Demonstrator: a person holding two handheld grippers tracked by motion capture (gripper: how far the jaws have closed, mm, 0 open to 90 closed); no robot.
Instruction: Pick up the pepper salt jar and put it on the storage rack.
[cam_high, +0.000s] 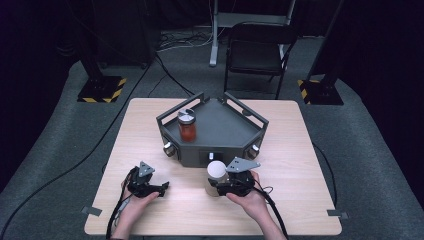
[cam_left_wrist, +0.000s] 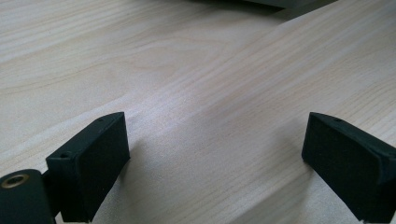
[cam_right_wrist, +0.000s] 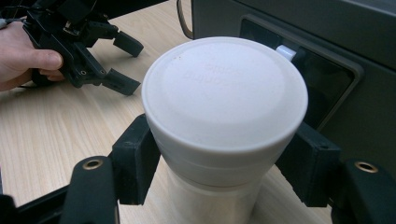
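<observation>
A white-lidded container (cam_high: 216, 171) stands upright on the wooden table (cam_high: 300, 165), just in front of a dark grey angular stand (cam_high: 227, 131). My right gripper (cam_high: 215, 186) is shut on the container; in the right gripper view both black pads (cam_right_wrist: 135, 161) press its sides below the white lid (cam_right_wrist: 224, 88). My left gripper (cam_high: 163, 189) rests on the table at the left, its jaws open with only bare wood between them (cam_left_wrist: 215, 149). The left gripper (cam_right_wrist: 128, 65) also appears far off in the right gripper view, held by a hand. A jar with red contents (cam_high: 187, 127) and a silver lid stands on the stand's left side.
The stand has raised rails and knobs on its front faces (cam_high: 169, 148). A black chair (cam_high: 257, 50) stands beyond the table. Cables trail from both grippers off the near table edge. Bare tabletop lies left and right of the stand.
</observation>
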